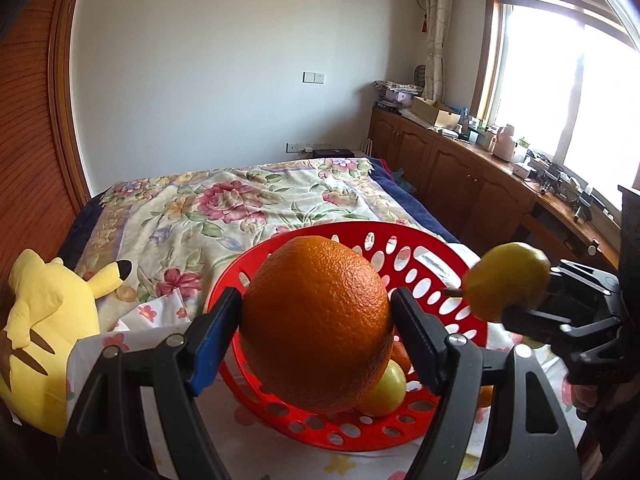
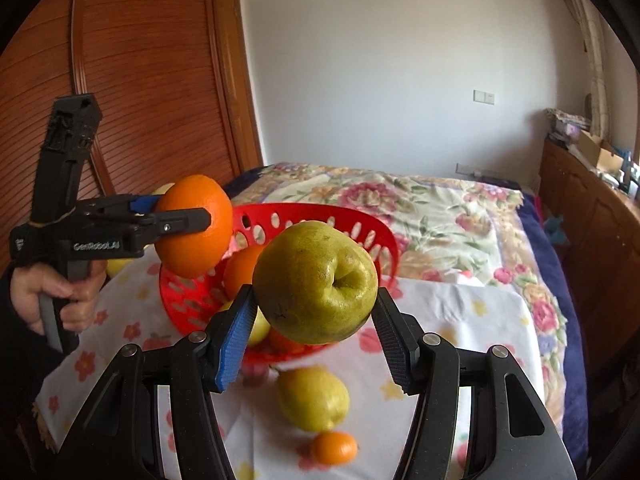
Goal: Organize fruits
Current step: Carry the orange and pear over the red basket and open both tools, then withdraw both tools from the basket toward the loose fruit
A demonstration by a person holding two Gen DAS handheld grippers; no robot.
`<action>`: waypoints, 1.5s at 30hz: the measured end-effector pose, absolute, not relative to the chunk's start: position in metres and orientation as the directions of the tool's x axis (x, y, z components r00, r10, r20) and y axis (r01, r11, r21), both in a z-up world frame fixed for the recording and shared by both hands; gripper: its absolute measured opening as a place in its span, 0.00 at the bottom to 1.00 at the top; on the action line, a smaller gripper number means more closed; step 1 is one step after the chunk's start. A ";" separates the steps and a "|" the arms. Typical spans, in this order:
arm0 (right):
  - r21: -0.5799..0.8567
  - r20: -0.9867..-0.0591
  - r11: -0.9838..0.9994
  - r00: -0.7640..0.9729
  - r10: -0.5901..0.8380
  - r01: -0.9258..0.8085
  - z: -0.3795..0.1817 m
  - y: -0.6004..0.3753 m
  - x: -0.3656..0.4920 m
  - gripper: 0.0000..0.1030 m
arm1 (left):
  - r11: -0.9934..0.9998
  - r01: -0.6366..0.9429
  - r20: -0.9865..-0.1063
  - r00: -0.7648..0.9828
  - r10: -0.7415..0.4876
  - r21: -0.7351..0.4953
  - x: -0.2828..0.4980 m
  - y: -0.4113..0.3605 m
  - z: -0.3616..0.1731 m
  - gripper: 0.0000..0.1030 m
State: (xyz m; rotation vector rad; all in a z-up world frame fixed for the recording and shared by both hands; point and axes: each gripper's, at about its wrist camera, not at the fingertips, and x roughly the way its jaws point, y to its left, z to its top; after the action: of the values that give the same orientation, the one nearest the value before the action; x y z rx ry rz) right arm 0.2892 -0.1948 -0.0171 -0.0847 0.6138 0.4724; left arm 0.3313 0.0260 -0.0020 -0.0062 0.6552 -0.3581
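- Left wrist view: the left gripper [image 1: 316, 328] has its jaws clamped on a large orange [image 1: 316, 324], one pad on each side, and holds it in the air in front of the red basket [image 1: 440, 280].
- The basket, with oval holes in its wall, stands on a white flowered cloth [image 1: 248, 432] spread over the bed [image 1: 240, 200]. Inside it, partly hidden behind the held orange, lie a yellow-green fruit [image 1: 386, 392] and some orange fruit.
- At the right edge the right gripper [image 1: 516, 308] holds a yellow-green pear [image 1: 508, 280] clear of the basket rim.
- A yellow plush toy [image 1: 44, 332] lies on the bed at the left.
- Right wrist view: the right gripper [image 2: 316, 320] has its jaws closed on the pear [image 2: 316, 280], stem hollow facing the camera, lifted above the cloth [image 2: 460, 320] and near the basket [image 2: 320, 216].
- To the left, a hand [image 2: 60, 296] grips the handle of the left gripper [image 2: 188, 220], which holds the orange [image 2: 196, 224] beside and just above the basket rim.
- On the cloth below the held pear lie a second pear [image 2: 312, 396] and, nearer the camera, a small mandarin [image 2: 334, 448], close together but apart.
- More orange and yellow fruit shows inside the basket.
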 end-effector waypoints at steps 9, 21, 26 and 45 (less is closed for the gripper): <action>0.004 -0.659 0.880 0.660 0.359 -0.474 -0.046 -0.164 0.324 0.58 | 0.940 0.324 -0.612 0.723 -0.321 -0.110 0.347 0.021 -0.011 0.74; -0.075 -0.703 0.871 0.645 0.299 -0.485 -0.066 -0.143 0.330 0.59 | 0.942 0.315 -0.626 0.714 -0.314 -0.114 0.355 0.023 -0.018 0.74; -0.040 -0.694 0.885 0.650 0.309 -0.463 -0.062 -0.149 0.328 0.61 | 0.942 0.316 -0.629 0.711 -0.314 -0.113 0.350 0.026 -0.017 0.74; 0.023 -0.654 0.897 0.672 0.347 -0.440 -0.052 -0.160 0.308 0.63 | 0.945 0.314 -0.588 0.749 -0.307 -0.093 0.306 0.026 -0.015 0.73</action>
State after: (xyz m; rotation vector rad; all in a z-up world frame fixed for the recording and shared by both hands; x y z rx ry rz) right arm 0.3079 -0.1603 -0.0521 -0.1405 0.7054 0.4449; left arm 0.3055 0.0263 -0.0148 0.0118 0.6403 -0.3396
